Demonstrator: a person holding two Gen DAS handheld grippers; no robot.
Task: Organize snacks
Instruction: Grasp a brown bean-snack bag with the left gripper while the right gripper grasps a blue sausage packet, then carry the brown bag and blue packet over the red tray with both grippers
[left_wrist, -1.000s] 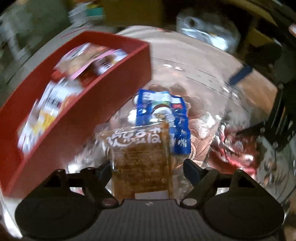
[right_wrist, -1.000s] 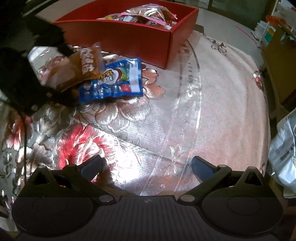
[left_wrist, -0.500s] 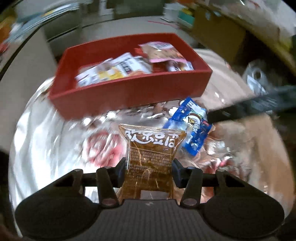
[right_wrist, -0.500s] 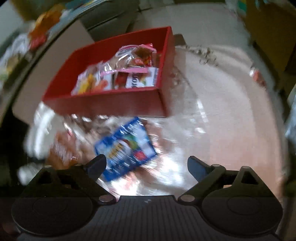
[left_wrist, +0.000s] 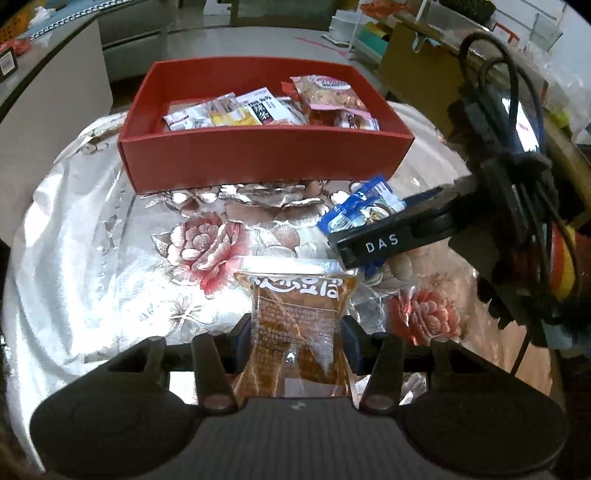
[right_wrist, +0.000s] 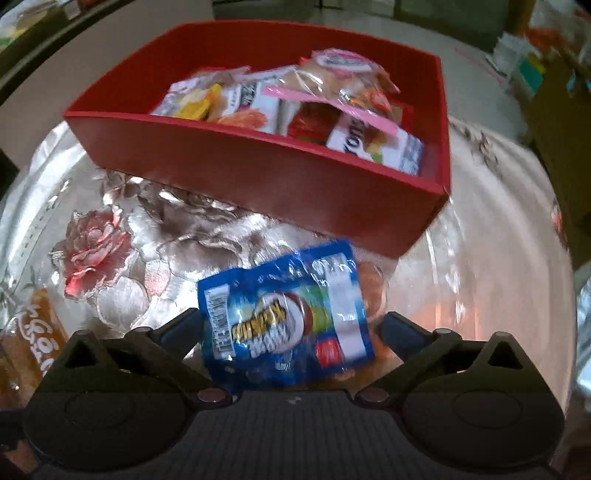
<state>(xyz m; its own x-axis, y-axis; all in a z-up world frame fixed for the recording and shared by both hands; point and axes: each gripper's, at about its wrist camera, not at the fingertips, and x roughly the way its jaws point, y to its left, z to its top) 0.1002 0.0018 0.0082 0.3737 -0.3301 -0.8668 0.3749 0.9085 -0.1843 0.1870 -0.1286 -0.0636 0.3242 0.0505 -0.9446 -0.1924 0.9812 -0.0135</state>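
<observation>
Two loose snack packets remain outside the red box (left_wrist: 258, 162), one per tool. Left tool (left_wrist: 295, 339): clenched on the brown packet (left_wrist: 299, 325), held upright between its fingers above the flowered tabletop (left_wrist: 110, 258). A second ago this view was swinging and blurred, box off to the left; now it is steady and squared to the box's near wall. Reads as carry phase, drop into the box next.

Right tool (right_wrist: 291, 325): a second ago well back over bare cloth, fingers spread. Now it has closed in on the blue packet (right_wrist: 288, 325), which lies flat on the tabletop just short of the box, between the spread fingers. Fingers not pressed on it; no grip yet. From the left view the right tool (left_wrist: 373, 243) hangs directly over the blue packet (left_wrist: 362, 210).

Count: one box; inside it, roughly five or six packets overlapping, exact number unclear. Meaning: both leftovers are being dealt with at once; the task looks nearly finished.
</observation>
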